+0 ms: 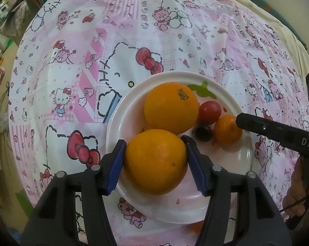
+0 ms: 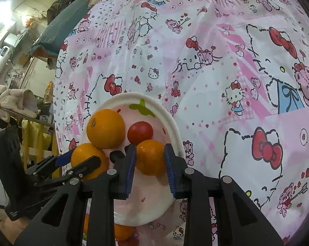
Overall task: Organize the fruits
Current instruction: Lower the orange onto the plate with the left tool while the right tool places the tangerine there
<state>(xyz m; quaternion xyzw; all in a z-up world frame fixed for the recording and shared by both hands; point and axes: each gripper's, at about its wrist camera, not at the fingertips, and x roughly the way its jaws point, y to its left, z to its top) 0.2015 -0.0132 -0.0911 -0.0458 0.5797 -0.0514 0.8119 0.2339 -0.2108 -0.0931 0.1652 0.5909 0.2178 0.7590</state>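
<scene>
Left gripper (image 1: 155, 160): its blue pads are pressing both sides of the near orange (image 1: 155, 162), over the plate's front.
Right gripper (image 2: 150, 164): its jaws are closing on the small mandarin (image 2: 150, 156) (contact looks snug).
White plate (image 1: 232, 160): sitting on the Hello Kitty cloth (image 1: 72, 82), holding a second orange (image 1: 171, 107), a red tomato (image 1: 210, 111) and a dark grape (image 1: 203, 133).
</scene>
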